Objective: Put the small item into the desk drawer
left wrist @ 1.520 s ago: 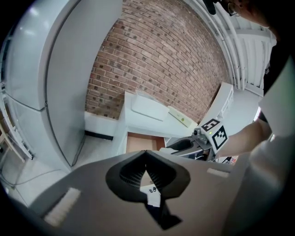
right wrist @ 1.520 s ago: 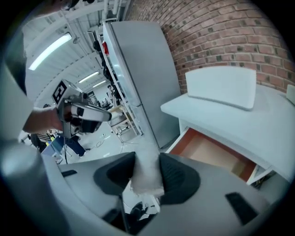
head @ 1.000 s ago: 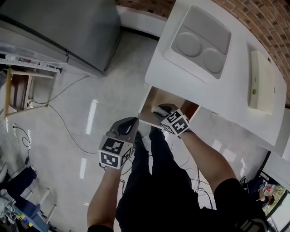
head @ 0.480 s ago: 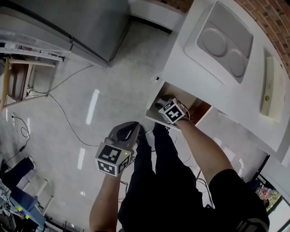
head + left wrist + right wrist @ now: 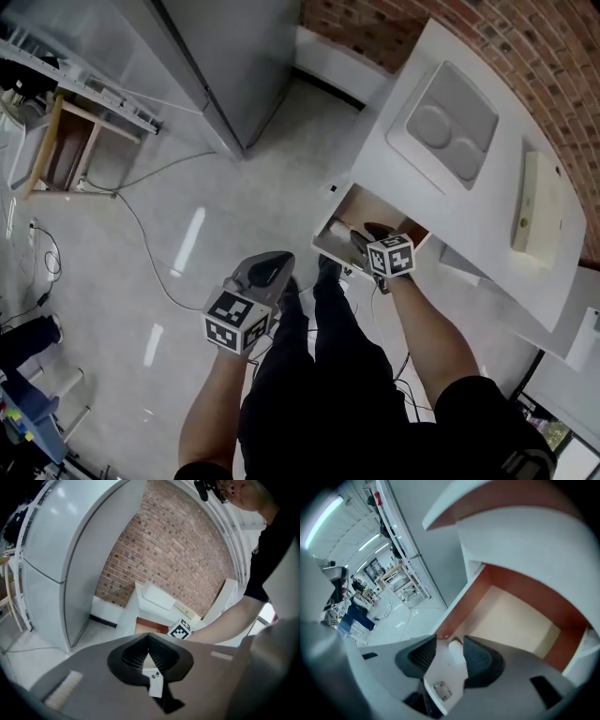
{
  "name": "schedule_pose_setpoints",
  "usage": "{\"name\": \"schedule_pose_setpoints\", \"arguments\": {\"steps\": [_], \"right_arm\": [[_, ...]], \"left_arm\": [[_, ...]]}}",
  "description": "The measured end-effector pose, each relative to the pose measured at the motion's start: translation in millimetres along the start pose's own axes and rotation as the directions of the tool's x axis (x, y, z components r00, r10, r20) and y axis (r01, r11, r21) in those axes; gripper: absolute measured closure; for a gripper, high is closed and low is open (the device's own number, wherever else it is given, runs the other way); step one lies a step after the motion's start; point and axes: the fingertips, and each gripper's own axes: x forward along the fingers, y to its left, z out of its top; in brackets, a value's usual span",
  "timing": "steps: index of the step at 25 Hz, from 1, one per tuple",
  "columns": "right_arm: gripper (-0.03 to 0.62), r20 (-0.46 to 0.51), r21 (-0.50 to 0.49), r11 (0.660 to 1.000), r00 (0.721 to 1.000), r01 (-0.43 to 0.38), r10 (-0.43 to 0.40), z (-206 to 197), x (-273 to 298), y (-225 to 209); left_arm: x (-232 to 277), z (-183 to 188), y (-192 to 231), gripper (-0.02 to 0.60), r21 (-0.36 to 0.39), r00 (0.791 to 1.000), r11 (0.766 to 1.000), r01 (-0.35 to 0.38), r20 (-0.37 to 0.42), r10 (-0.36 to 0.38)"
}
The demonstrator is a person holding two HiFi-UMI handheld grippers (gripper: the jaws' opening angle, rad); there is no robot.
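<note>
The right hand-held gripper (image 5: 450,640) reaches into the open desk drawer (image 5: 516,624). Its jaws stand apart, with the small item (image 5: 455,648), a short white piece, between the tips. The piece sits close against one jaw, with a gap on the other side, so it looks loose and not pinched. In the head view the small item (image 5: 337,227) shows pale in the drawer's (image 5: 364,203) front corner, just ahead of the right hand-held gripper (image 5: 354,241). The left hand-held gripper (image 5: 277,264) hangs well apart over the floor. In its own view the left hand-held gripper (image 5: 149,635) has its jaws together on nothing.

The step in hand seems to be the release. To do it well, hold the jaws wide and lift straight back along their own line, so that neither jaw drags the piece up or out over the front panel. The drawer's side wall is near, so a sideways swing would risk knocking it.

Some things can't be made out:
- whether the piece already rests on the drawer floor or leans on the wall
- the drawer's back, which runs under the white counter (image 5: 487,220)
- the drawer's near part in the head view, which the marker cube and forearm cover
- any handle
</note>
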Motion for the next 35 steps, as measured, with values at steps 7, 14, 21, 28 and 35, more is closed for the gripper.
{"name": "schedule_pose_setpoints", "arguments": {"steps": [7, 14, 21, 28, 35], "right_arm": [[0.457, 0.163, 0.032, 0.998, 0.985, 0.053, -0.057, 28.8, -117.2, 42.8], [0.479, 0.275, -0.025, 0.996, 0.959, 0.080, -0.070, 49.9, -196.8, 80.5], [0.494, 0.348, 0.009, 0.996, 0.934, 0.086, -0.084, 58.0, -236.5, 84.9], [0.503, 0.410, 0.018, 0.998, 0.910, 0.061, -0.063, 60.4, -264.2, 72.3], [0.514, 0.470, 0.038, 0.999, 0.882, 0.017, -0.033, 38.6, -310.8, 41.3]], "left_arm": [[-57.2, 79.7, -48.1, 0.569, 0.053, 0.962, 0.984, 0.168, 0.211, -0.176], [-76.8, 114.0, -76.8, 0.569, 0.221, 0.970, 0.970, 0.102, 0.193, -0.146], [-85.2, 124.0, -103.9, 0.572, 0.241, 0.967, 0.961, 0.136, 0.178, -0.182], [-74.7, 126.2, -119.2, 0.572, 0.274, 0.977, 0.955, 0.114, 0.143, -0.157], [-45.9, 125.9, -164.3, 0.571, 0.211, 0.974, 0.967, 0.139, 0.148, -0.172]]}}
